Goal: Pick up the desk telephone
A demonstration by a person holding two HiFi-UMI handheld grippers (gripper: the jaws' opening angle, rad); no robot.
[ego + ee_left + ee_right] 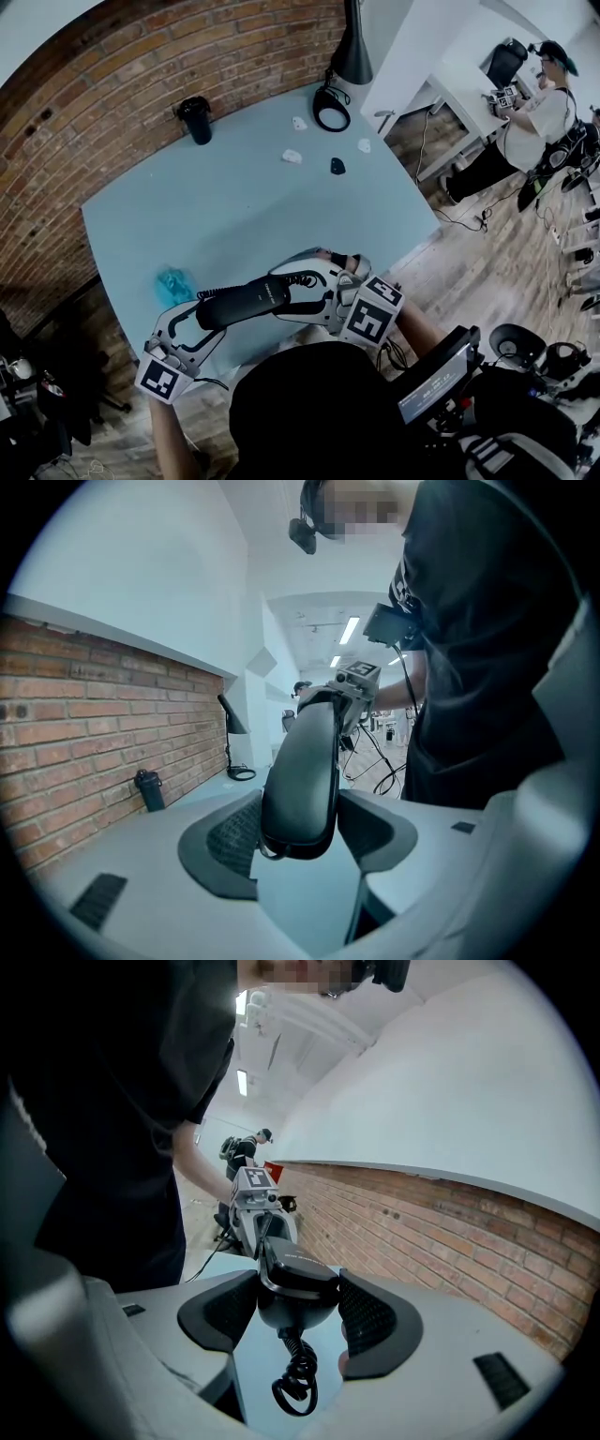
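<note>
In the head view, the black telephone handset (242, 300) hangs level above the near edge of the pale blue table (244, 197). It is bridged between the left gripper (199, 326) at its 8 o'clock end and the right gripper (298, 286) at its 2 o'clock end. A black cup (197, 120) stands far off at 11 o'clock, and a crumpled blue thing (173, 284) lies just beside the handset at 10 o'clock.

In the left gripper view, the left gripper (305, 841) has its jaws set fairly wide, and its ribbed dark pads (230, 841) are clamped against both sides of the handset's (305, 771) smooth, rounded end. The handset runs away toward 12 o'clock to the right gripper (345, 688).

In the right gripper view, the right gripper (298, 1321) likewise stands wide. Its textured pads (370, 1321) squeeze the bulbous glossy end of the handset (291, 1274). A coiled cord (295, 1377) dangles from it at 6 o'clock, and the left gripper (253, 1194) is beyond at 12 o'clock.
</note>
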